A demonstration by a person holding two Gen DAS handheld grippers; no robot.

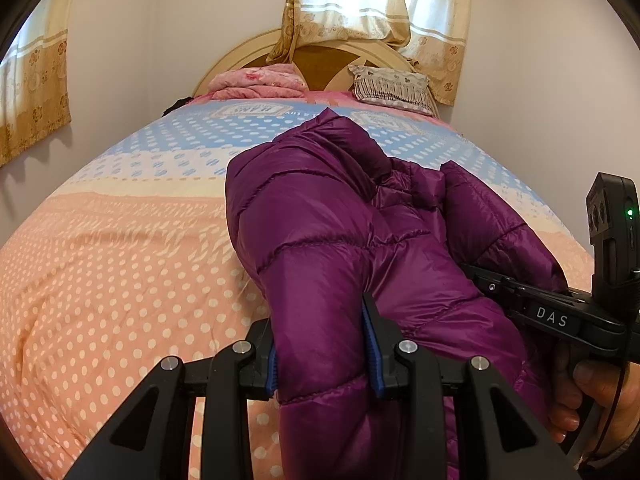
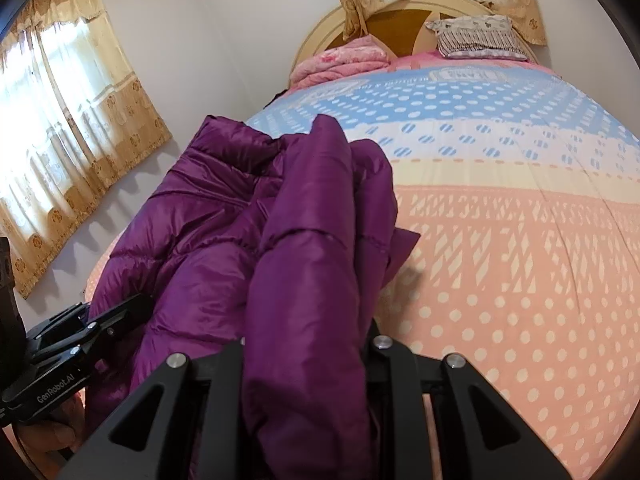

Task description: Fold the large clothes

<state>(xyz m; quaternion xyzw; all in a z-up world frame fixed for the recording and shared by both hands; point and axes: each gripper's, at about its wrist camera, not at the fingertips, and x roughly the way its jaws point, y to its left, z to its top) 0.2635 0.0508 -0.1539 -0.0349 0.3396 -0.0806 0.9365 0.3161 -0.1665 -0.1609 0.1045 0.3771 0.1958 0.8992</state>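
- Gripping a thick fold of the purple puffer jacket (image 1: 320,240), the left gripper (image 1: 324,356) has its blue pads pressed on either side.
- Right gripper (image 2: 304,360): jaws clamped on another bunched fold of the jacket.
- Jacket hangs bunched above the dotted bedspread (image 2: 500,280), well short of the pillow (image 1: 394,88).

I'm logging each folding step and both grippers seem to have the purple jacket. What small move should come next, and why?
Probably lower both ends onto the bedspread and spread them apart. The left gripper and right gripper each pinch a fold of the purple puffer jacket, which hangs bunched and crumpled, not yet flat enough to fold.
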